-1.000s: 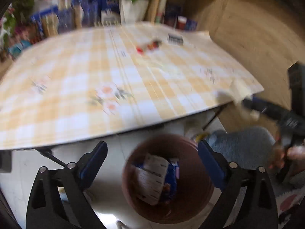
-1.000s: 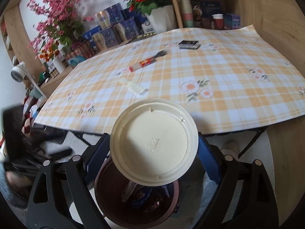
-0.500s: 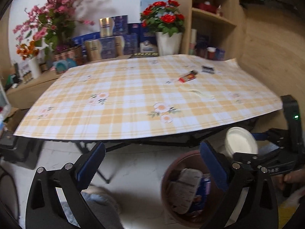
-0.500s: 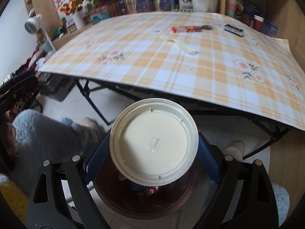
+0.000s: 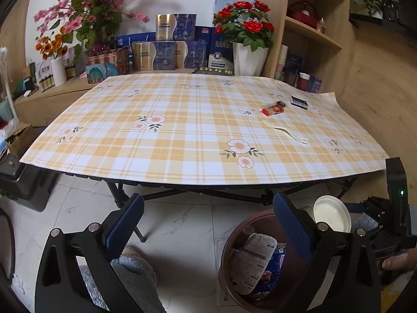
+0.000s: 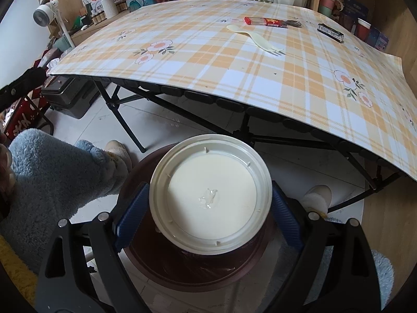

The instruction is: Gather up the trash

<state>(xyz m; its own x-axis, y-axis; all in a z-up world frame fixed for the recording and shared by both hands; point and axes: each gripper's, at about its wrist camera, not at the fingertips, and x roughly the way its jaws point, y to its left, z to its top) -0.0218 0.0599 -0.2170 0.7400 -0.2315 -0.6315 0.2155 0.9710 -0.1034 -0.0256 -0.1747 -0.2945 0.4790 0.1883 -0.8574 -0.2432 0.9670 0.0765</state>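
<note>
My right gripper [image 6: 208, 208] is shut on a white round plastic lid [image 6: 211, 198], pads pressing its left and right rim. The lid hangs right over a brown bin [image 6: 187, 276] on the floor. In the left wrist view the same lid [image 5: 331, 214] sits above the bin [image 5: 256, 224], which holds crumpled packets. My left gripper [image 5: 208, 216] stands open over the floor tiles, left of the bin, with nothing between its fingers. On the checked table lie a red wrapper [image 5: 273, 109], a white plastic fork [image 5: 286, 131] and a small black box [image 5: 299, 102].
The folding table [image 6: 260, 83] overhangs the floor just behind the bin, with black legs beneath. A person's leg in blue fleece [image 6: 60, 172] and slippers stand beside the bin. Flowers, boxes and a wooden shelf [image 5: 312, 34] line the far side.
The left gripper pulled back and to the left, so the bin now sits at its lower right. The right gripper sank closer to the bin with the lid still in it.
</note>
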